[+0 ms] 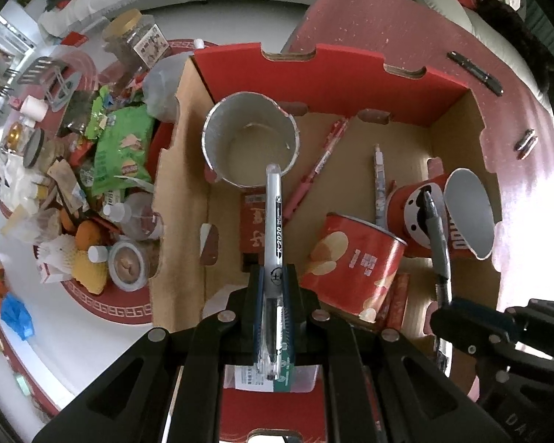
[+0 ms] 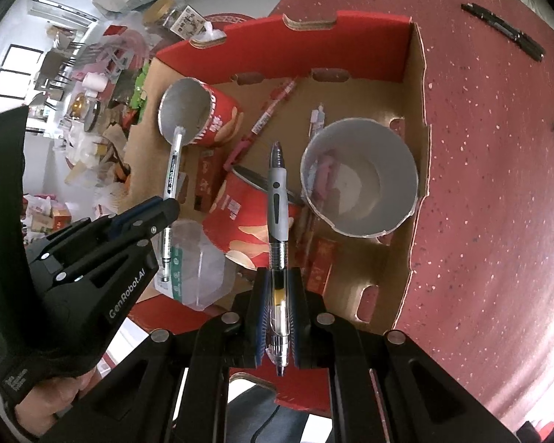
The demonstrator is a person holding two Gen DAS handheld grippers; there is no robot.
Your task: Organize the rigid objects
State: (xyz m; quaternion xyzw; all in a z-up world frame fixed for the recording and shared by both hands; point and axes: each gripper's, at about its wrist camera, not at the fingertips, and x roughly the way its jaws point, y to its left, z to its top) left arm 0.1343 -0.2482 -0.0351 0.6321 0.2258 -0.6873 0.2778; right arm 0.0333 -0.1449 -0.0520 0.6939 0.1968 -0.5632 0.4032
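An open red cardboard box (image 1: 314, 85) holds two upright red chip cans with silver insides. My left gripper (image 1: 273, 277) points down, shut on a white pen (image 1: 275, 221) whose far end hangs at the mouth of the left can (image 1: 251, 140). In the right wrist view, that left gripper (image 2: 166, 210) and its white pen (image 2: 173, 162) reach toward the same can (image 2: 188, 114). My right gripper (image 2: 277, 280) is shut on a grey pen (image 2: 277, 199), whose far end is just left of the other open can (image 2: 358, 181). A third can (image 2: 240, 221) lies on its side between them.
A pink pen (image 1: 314, 173) and a patterned pen (image 1: 379, 184) lie on the box floor. Black pens (image 2: 502, 31) rest on the red speckled table outside. Snack bags and jars (image 1: 122, 155) crowd the left. A clear plastic tub (image 2: 195, 262) sits by the box's near wall.
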